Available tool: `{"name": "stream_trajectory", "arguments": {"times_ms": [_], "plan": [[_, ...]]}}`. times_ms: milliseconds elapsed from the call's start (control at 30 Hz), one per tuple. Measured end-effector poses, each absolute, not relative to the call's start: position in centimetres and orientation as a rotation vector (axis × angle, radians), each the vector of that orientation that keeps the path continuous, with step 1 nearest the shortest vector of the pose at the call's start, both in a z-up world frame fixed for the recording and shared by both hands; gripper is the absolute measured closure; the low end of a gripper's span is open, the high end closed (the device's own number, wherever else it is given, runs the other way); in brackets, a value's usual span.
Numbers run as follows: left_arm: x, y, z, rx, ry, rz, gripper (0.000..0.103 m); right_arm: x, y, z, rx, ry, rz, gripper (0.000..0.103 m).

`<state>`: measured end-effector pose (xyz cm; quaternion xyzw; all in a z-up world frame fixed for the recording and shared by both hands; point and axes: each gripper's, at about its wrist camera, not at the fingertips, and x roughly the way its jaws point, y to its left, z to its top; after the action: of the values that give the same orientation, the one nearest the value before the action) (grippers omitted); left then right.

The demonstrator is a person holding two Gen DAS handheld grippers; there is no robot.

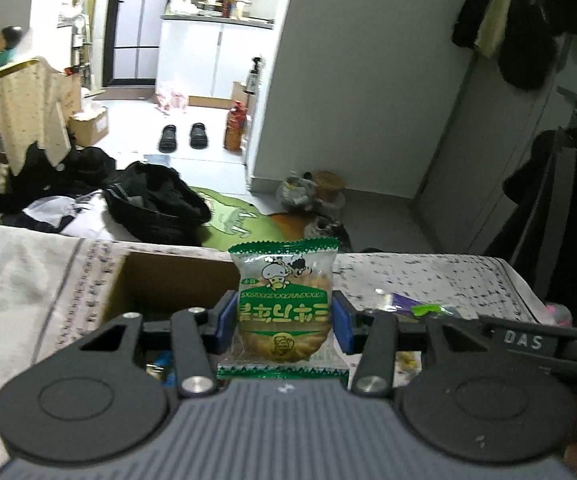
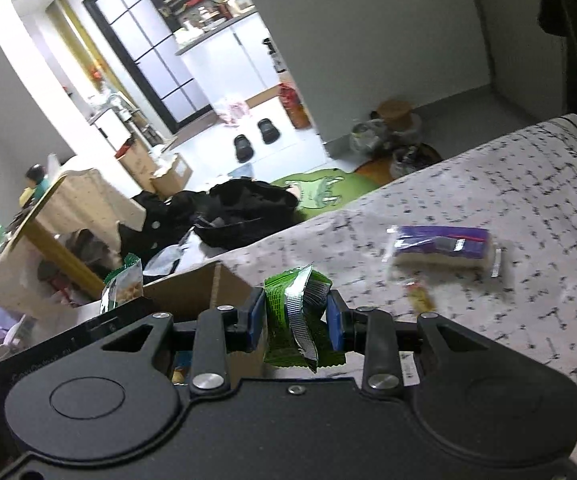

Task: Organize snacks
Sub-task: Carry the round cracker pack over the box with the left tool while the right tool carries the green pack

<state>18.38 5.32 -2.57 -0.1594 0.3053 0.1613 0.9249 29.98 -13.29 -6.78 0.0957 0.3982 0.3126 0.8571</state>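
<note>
At the left, an open cardboard box (image 1: 160,280) sits on the patterned cloth (image 1: 428,276). The left claw (image 1: 284,322) is part closed, its blue pads pressing both sides of a clear green-trimmed biscuit packet (image 1: 284,304), held upright just right of the box. The right claw (image 2: 295,322) stands narrower, clamped on a crumpled green snack packet (image 2: 300,312) near the box (image 2: 208,292) corner. Further right, a purple-wrapped snack (image 2: 442,250) lies on the cloth, apart from both claws.
</note>
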Motion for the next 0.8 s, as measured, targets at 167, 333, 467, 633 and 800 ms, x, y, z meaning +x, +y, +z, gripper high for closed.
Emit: {"name": "stream_trajectory", "arguments": {"times_ms": [167, 333, 467, 633, 800], "plan": [[16.7, 8.1, -2.7, -0.316, 0.62, 0.391, 0.055, 29.1, -11.1, -6.8, 0.184, 0.832, 0.697, 0.071], [15.2, 10.8, -2.8, -0.329, 0.625, 0.432, 0.055, 28.1, -9.1, -6.6, 0.176, 0.826, 0.727, 0.071], [14.6, 12.0, -2.8, -0.327, 0.619, 0.452, 0.055, 27.6, -7.6, -6.6, 0.164, 0.826, 0.749, 0.071], [14.5, 13.5, -3.3, -0.347, 0.622, 0.467, 0.055, 27.2, -6.0, -6.7, 0.15, 0.827, 0.765, 0.071], [14.9, 14.9, -4.2, -0.371, 0.636, 0.457, 0.055, 27.2, -4.7, -7.0, 0.136, 0.838, 0.77, 0.071]]}}
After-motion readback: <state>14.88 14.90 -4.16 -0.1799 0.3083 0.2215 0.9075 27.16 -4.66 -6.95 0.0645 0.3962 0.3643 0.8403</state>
